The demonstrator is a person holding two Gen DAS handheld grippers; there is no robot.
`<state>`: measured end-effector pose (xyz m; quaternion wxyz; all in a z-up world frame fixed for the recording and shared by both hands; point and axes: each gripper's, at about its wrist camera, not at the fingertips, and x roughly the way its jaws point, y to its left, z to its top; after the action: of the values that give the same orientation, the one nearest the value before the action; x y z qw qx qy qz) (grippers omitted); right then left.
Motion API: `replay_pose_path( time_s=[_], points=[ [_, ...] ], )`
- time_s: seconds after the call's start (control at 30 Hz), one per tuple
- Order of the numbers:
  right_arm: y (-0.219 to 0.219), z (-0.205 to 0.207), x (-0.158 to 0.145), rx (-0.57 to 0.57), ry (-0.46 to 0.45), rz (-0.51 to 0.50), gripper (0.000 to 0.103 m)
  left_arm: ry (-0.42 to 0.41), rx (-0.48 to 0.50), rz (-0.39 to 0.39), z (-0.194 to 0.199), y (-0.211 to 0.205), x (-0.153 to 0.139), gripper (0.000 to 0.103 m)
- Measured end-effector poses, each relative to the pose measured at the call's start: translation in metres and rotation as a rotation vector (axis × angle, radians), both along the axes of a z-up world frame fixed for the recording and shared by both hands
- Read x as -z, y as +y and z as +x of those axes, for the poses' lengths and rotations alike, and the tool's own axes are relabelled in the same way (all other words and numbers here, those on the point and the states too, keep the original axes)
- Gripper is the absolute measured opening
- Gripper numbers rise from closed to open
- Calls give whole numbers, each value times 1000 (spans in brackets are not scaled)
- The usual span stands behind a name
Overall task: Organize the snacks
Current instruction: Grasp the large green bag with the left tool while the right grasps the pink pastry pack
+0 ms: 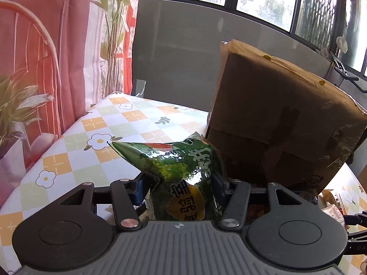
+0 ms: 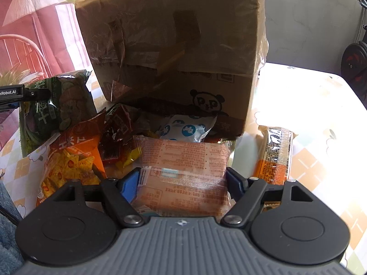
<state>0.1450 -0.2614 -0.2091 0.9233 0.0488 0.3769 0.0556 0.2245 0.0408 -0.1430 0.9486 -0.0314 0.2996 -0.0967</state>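
My left gripper [image 1: 181,181] is shut on a green snack bag [image 1: 181,167] and holds it above the checked tablecloth [image 1: 96,123], just left of a brown cardboard box [image 1: 282,114]. The same green bag [image 2: 55,107] and the left gripper's tip [image 2: 34,94] show at the left of the right wrist view. My right gripper [image 2: 183,181] is shut on a pale orange clear-wrapped packet [image 2: 185,160] in front of the box [image 2: 174,41]. The box stands tilted over a pile of snacks.
Under the box lie an orange chips bag [image 2: 68,162], dark red packets [image 2: 117,133] and a white-blue packet [image 2: 185,128]. An orange wrapped bar [image 2: 275,153] lies right of the box. A red curtain [image 1: 45,57] and plants stand left of the table.
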Motion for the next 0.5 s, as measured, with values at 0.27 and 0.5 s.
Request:
replay_pose_path(
  time_s=[0.27, 0.5],
  points=[
    [-6, -4, -10, 14, -39, 5, 78, -38, 10, 12, -14, 3, -14, 54],
    [-3, -7, -8, 5, -29, 11, 78, -25, 63, 15, -13, -9, 0, 61]
  ],
)
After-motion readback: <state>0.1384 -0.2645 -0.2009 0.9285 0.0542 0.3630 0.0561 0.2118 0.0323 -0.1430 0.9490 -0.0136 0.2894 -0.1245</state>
